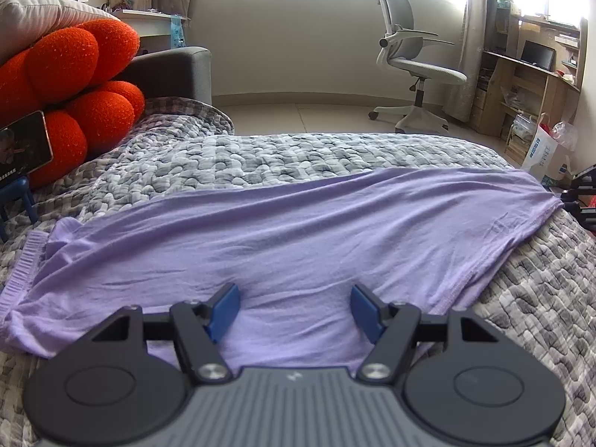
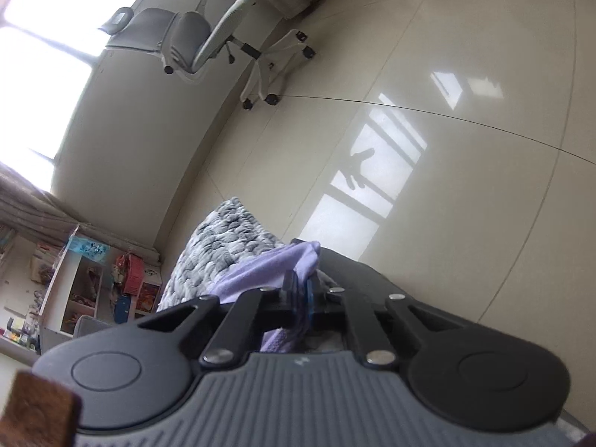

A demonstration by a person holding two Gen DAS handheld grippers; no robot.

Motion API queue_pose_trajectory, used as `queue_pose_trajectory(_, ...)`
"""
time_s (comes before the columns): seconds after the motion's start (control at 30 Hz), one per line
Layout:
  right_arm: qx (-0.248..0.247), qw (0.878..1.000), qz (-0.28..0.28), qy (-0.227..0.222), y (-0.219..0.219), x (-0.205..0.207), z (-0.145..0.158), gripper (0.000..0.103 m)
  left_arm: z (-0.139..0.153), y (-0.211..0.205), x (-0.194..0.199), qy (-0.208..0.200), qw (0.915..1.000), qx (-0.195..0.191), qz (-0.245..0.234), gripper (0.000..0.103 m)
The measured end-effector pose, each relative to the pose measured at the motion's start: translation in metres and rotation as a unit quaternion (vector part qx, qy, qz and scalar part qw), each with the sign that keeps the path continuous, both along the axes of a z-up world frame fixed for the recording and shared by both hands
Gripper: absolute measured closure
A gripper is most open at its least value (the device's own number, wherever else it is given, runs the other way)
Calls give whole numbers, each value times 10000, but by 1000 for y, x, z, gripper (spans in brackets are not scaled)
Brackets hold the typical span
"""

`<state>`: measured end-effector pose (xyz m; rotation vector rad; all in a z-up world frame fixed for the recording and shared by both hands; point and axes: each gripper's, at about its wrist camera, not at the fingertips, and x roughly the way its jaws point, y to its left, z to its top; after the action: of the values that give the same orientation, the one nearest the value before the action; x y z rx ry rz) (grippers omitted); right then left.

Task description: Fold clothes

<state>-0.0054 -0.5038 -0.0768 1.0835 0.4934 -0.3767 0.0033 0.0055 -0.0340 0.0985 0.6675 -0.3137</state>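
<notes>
— Quilted grey bedspread [image 1: 260, 160], puffy like pebbles, covers the bed; on the left sit orange ball-shaped cushions [image 1: 74, 85] with a phone [image 1: 26, 145] propped against them. What lies in the middle?

— A lilac T-shirt [image 1: 298, 231], thin soft jersey, spread flat with light creases. Its long axis runs left to right across the bed, ribbed collar at the left end, hem toward the right edge.

— And the left gripper [image 1: 296, 307]?

— Over the shirt's near edge, blue pads spread wide with nothing between them; cloth lies directly ahead and below.

— Further right?

— The right gripper [image 2: 300, 290], at the shirt's hem end by the bed's corner, has its jaws pinched tight on a bunched fold of the lilac fabric, above the glossy tiled floor [image 2: 447, 149]. An office chair [image 2: 193, 41] stands well beyond.

— So which hand leads?

— Likely the right, since it alone has cloth; I'd judge the hem must travel leftward along the long axis toward the collar.
</notes>
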Motion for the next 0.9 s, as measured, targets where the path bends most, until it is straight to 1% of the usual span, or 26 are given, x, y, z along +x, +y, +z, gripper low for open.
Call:
queue_pose_trajectory(0.13,-444,9985,258,-187,15,6,9,97,0,0,-1,-14,10000,-26,-11,35)
queue_pose_trajectory(0.23,-852,9948,436,-351,31,4,21,97,0,2,-1,-14,10000,-72,-15,35)
queue_pose_trajectory(0.3,-1254,9877,739,-575,48,4,35,97,1,4,-1,3,9999,-143,-16,35)
queue_pose_trajectory(0.37,-1653,9775,1041,-797,64,4,49,97,4,11,-1,18,9995,-301,2,35)
queue_pose_trajectory(0.4,-1888,9701,1224,-908,75,5,57,97,7,16,-2,17,9991,-431,40,35)
queue_pose_trajectory(0.43,-2167,9596,1472,-1022,90,7,66,97,9,21,-2,15,9984,-563,80,35)
queue_pose_trajectory(0.5,-2602,9365,1993,-1244,120,12,81,97,15,36,-3,18,9956,-916,203,35)
queue_pose_trajectory(0.57,-2812,9108,2656,-1447,157,22,90,97,20,49,-6,17,9919,-1229,326,35)
queue_pose_trajectory(0.6,-2907,8952,3018,-1515,179,26,92,97,23,56,-9,12,9898,-1370,386,35)
queue_pose_trajectory(0.67,-3206,8554,3749,-1578,229,38,94,97,26,70,-12,51,9843,-1694,490,35)
queue_pose_trajectory(0.73,-3507,8107,4453,-1465,282,42,83,97,27,81,-16,94,9797,-1918,574,35)
queue_pose_trajectory(0.83,-3902,7347,5422,-1186,357,45,60,97,28,98,-21,139,9757,-2058,746,35)
queue_pose_trajectory(0.87,-4014,7171,5593,-1092,372,43,52,96,28,105,-23,152,9736,-2140,785,35)
queue_pose_trajectory(0.9,-4029,7100,5682,-1038,380,41,48,96,28,110,-24,165,9716,-2215,811,35)
